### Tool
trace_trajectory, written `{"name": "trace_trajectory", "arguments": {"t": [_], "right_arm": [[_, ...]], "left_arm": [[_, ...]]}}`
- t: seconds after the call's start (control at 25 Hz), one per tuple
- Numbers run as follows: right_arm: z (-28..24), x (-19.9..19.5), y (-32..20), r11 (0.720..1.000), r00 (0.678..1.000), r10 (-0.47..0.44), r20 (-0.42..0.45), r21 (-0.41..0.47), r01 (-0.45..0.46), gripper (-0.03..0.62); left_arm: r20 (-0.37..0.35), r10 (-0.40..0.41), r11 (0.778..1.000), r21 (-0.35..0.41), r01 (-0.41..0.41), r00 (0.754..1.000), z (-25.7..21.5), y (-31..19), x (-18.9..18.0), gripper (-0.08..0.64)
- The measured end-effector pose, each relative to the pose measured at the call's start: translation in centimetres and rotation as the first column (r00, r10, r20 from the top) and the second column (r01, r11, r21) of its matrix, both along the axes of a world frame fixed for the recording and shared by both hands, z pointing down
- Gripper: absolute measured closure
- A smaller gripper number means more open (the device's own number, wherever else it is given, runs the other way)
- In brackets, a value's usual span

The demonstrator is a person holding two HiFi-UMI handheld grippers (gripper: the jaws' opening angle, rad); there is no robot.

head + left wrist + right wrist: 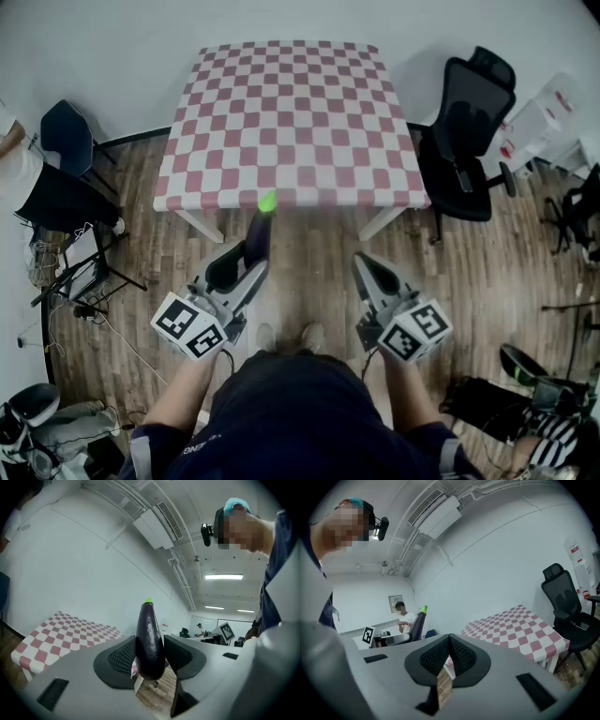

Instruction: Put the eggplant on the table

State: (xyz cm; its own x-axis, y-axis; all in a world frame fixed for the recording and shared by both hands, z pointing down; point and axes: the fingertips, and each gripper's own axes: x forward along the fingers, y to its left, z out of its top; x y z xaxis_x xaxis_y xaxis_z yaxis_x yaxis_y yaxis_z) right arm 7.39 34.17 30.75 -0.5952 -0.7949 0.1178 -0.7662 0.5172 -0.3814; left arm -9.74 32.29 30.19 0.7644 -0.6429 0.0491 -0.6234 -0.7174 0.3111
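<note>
Head view shows the left tool [246,261] gripping the eggplant [259,236], its green tip pointing ahead at the desk [291,112]; the right tool [367,268] is closed, empty.

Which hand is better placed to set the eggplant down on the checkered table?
The left. Its claw grips the eggplant, and the checkered table lies straight ahead of it. The right claw is shut and empty, so it would first need to take the eggplant over.

Bright, even ceiling-strip light [224,577]; sharp frames, strong fisheye bending and dark corners.
</note>
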Motion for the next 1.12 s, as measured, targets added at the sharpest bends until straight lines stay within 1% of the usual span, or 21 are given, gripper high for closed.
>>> {"name": "trace_trajectory", "arguments": {"t": [0.28,0.48,0.76,0.92,1.12], "right_arm": [[-0.2,1.8,-1.2,1.000,0.999,-0.014,0.032,0.014,0.014,0.577],[0.3,3.6,-1.6,0.999,0.999,-0.040,0.030,0.007,0.040,0.577],[0.5,6.6,-2.5,0.999,0.998,-0.049,0.045,0.004,0.049,0.577],[0.6,8.0,-3.8,0.999,0.998,-0.036,0.055,0.003,0.036,0.577],[1.2,8.5,-6.1,1.000,0.998,-0.027,0.053,-0.006,0.027,0.577]], "left_arm": [[0.012,-0.013,1.000,0.001,0.013,1.000,0.3,-0.8,1.8,0.348],[0.019,-0.043,0.999,-0.002,0.044,0.999,0.7,-1.0,3.1,0.348],[0.017,-0.074,0.997,-0.029,0.074,0.997,1.8,-1.7,5.2,0.348],[0.020,-0.077,0.997,-0.024,0.077,0.997,1.8,-3.1,6.0,0.348],[0.010,-0.077,0.997,-0.028,0.077,0.997,2.3,-5.7,6.3,0.348]]}}
